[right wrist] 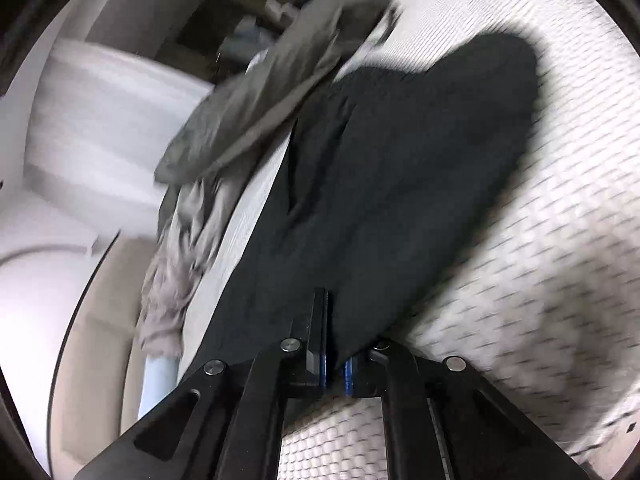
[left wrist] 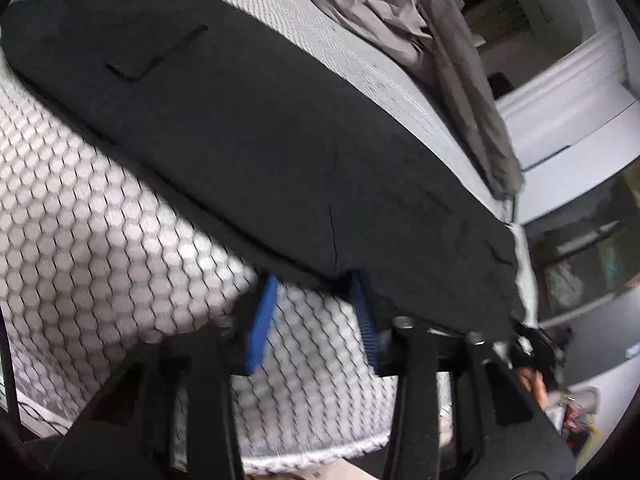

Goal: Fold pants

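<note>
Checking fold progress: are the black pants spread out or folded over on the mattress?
Spread out lengthwise: the black pants lie as one long flat strip on the mattress, back pocket showing. Whether leg lies on leg, cannot tell.

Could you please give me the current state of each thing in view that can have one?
Black fabric pants: spread flat on the mattress, near edge at both grippers.
Left gripper: partly open, tips at the pants' edge; grip unclear.
Right gripper: shut on the pants' edge.
Grey crumpled clothes: heaped unfolded beyond the pants.
White honeycomb-patterned mattress: bare, no sheet.
</note>
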Demonstrator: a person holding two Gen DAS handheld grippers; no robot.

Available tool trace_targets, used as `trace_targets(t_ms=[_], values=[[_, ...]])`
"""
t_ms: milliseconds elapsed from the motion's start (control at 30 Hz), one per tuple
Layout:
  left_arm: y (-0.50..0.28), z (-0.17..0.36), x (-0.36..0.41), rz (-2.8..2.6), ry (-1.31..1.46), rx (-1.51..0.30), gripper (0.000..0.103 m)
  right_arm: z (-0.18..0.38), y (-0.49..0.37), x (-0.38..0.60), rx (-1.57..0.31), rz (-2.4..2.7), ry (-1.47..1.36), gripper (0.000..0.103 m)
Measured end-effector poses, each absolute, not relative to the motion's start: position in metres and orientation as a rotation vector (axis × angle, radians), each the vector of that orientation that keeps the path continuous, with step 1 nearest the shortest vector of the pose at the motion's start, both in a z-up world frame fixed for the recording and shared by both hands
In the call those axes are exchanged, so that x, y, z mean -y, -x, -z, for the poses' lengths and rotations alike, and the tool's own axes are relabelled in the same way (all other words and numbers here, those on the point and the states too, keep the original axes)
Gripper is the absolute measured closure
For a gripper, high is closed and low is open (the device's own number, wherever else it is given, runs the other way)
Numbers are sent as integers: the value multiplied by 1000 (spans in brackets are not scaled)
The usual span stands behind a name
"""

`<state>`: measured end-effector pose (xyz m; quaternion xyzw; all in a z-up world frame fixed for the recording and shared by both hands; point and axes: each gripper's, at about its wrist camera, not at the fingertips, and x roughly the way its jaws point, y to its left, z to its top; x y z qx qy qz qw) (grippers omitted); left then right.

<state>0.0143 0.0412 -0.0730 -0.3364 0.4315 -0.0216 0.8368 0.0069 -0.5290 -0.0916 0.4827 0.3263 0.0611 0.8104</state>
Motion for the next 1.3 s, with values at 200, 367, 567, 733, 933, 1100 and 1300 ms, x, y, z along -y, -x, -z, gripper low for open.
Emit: trace_targets(t_ms=[200,367,567,733,933,1100,1300], values=[[-28,71,-35,101,755,-923,78,105,3,532,-734,-182,-1106,88],[-47,71,-5,230,796,-957,71,103,-2,474,-822,-470,-1092,78],[-67,72,57,231,776,-952,71,94,-24,392,-861,-511,-1021,78],[-76,72,74,160,748,-901,94,87,-32,378,-788,-441,-1028,91],[-73,79,63,186,780,-938,92,99,-20,420,-772,-321,-1093,93],[-70,77,71,227,792,-938,69,106,-15,424,-819,-449,-1141,78],[-82,75,90,188,763,-915,52,100,-33,391,-795,-481,-1148,70]])
